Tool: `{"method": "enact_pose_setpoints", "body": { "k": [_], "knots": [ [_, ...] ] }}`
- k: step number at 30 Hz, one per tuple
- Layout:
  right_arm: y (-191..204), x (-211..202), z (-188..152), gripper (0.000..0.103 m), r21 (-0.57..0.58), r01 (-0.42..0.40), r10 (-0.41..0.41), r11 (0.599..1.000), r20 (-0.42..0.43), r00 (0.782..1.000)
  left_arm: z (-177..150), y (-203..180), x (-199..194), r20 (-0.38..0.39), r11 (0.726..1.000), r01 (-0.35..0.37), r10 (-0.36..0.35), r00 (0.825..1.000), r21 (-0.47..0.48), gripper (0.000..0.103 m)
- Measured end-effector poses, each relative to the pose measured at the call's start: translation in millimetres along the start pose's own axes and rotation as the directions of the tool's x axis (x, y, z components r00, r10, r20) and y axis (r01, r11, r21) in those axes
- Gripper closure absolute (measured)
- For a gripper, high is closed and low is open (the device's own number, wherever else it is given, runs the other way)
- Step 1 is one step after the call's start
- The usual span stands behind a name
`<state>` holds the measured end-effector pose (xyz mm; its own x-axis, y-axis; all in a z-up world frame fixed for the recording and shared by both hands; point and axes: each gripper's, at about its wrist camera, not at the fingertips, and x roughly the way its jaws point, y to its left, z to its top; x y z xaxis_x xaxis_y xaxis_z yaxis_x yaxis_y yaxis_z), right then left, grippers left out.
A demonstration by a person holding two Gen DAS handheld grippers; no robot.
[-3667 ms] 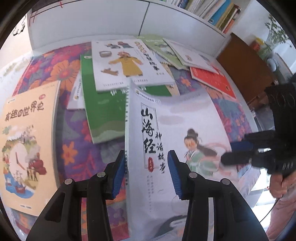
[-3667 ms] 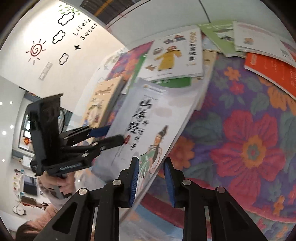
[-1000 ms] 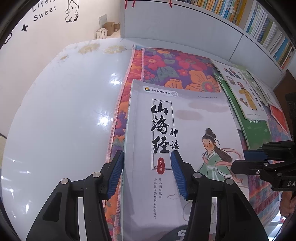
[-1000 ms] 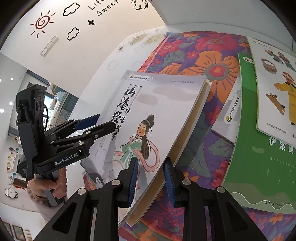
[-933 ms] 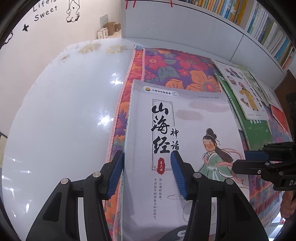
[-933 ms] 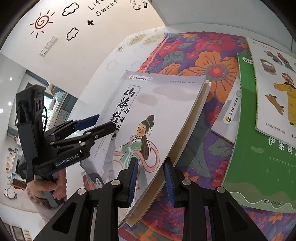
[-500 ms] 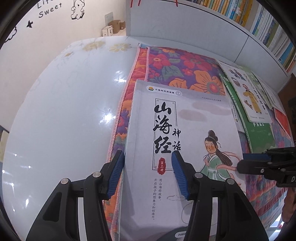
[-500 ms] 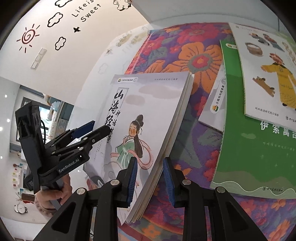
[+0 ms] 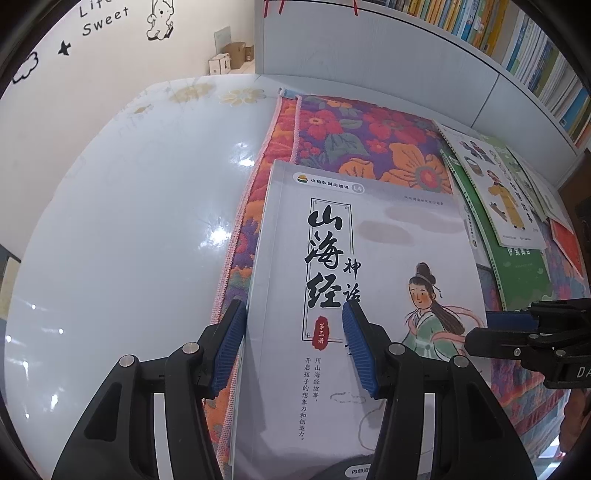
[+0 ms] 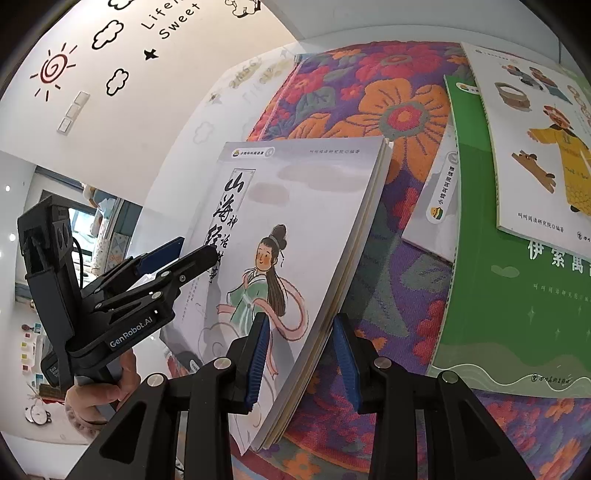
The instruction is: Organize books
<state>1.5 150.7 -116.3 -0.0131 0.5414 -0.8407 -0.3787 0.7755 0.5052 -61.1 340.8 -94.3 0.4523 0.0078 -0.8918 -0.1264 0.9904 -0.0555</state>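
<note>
Pale grey storybook (image 9: pixel 373 258), cover up, title 山海经 神话故事 in black brush script, red seal 第三册 below it, small top badge with an L4 tag, drawing of a girl in green robe with pink sash; it lies at the left edge of the floral mat (image 9: pixel 369 136), its spine side lined along the mat's pink fringe beside the glossy white table (image 9: pixel 122 240). Left gripper (image 9: pixel 293 347) is parted, its blue pads straddling the book's spine edge, and neither pad visibly presses it. Right gripper (image 10: pixel 301 363) has just been opening; its jaws stand apart around the book's page edge, which sits between them with a gap on the right pad side, so no grip. Seen from the right wrist, the left gripper body reads "GenRobot.AI", with a hand (image 10: pixel 98 397) on its handle. To the right lie a green book (image 10: pixel 517 280) with 伊索寓 visible and a white picture book (image 10: pixel 535 140) on top of it. Wall decal (image 10: pixel 170 18) reads "Life… Sweet". Bookshelf (image 9: pixel 517 40) runs along the back.
</note>
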Motion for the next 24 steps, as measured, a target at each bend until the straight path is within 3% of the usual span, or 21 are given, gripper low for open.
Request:
{"method": "enact_pose_setpoints", "body": {
  "k": [8, 15, 24],
  "knots": [
    [-0.2, 9.8, -0.2, 0.066, 0.020, -0.014, 0.014, 1.000, -0.032, 0.999, 0.4, -1.3, -2.9, -0.001, 1.000, -0.019, 0.019, 1.000, 0.001, 0.052],
    [-1.7, -6.2, -2.0, 0.066, 0.007, -0.029, 0.029, 1.000, -0.015, 0.999, 6.2, -4.2, -25.8, 0.041, 0.990, -0.137, 0.138, 0.990, -0.019, 0.052],
    [-32.1, -54.0, -12.5, 0.066, 0.041, -0.038, 0.036, 0.998, 0.052, 0.998, 32.4, -49.6, -59.3, 0.123, 0.994, -0.110, 0.110, 0.986, -0.008, 0.051]
  ]
}}
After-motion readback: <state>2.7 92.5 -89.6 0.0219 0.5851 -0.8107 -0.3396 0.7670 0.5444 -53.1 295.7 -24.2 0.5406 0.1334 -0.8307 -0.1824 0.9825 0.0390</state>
